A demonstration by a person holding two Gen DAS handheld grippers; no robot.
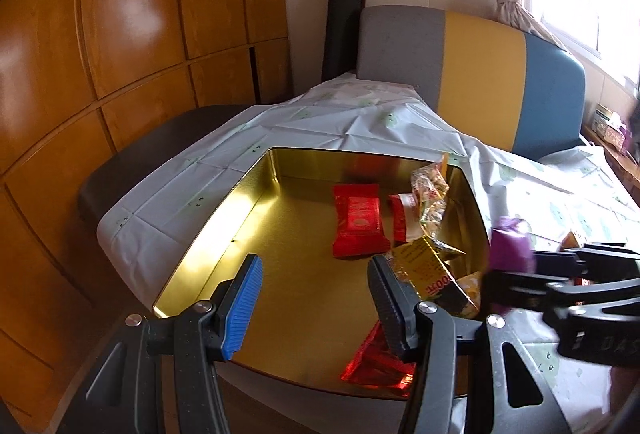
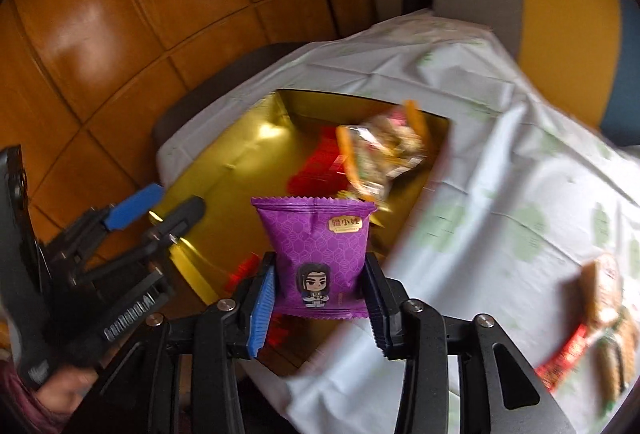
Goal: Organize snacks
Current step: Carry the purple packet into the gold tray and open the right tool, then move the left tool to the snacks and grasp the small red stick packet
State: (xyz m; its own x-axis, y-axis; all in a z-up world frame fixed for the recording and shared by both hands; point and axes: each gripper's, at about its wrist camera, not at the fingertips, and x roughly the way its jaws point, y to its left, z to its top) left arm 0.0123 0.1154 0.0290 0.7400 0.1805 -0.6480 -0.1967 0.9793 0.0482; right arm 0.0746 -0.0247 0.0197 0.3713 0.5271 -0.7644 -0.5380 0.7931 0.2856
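A gold tin (image 1: 224, 210) lies open on the white tablecloth and holds red snack packets (image 1: 358, 222), a clear wrapped snack (image 1: 430, 190) and a yellow packet (image 1: 424, 262). My left gripper (image 1: 314, 298) is open and empty just above the tin's near edge. My right gripper (image 2: 320, 302) is shut on a purple snack packet (image 2: 316, 254) and holds it above the tin's near right corner (image 2: 384, 234). It shows in the left wrist view at the right (image 1: 512, 246). The left gripper shows in the right wrist view at the left (image 2: 156, 210).
More snacks (image 2: 600, 318) lie on the tablecloth (image 2: 500, 218) at the right. A grey, yellow and blue chair back (image 1: 472, 74) stands behind the table. Wooden cabinet doors (image 1: 120, 34) fill the left.
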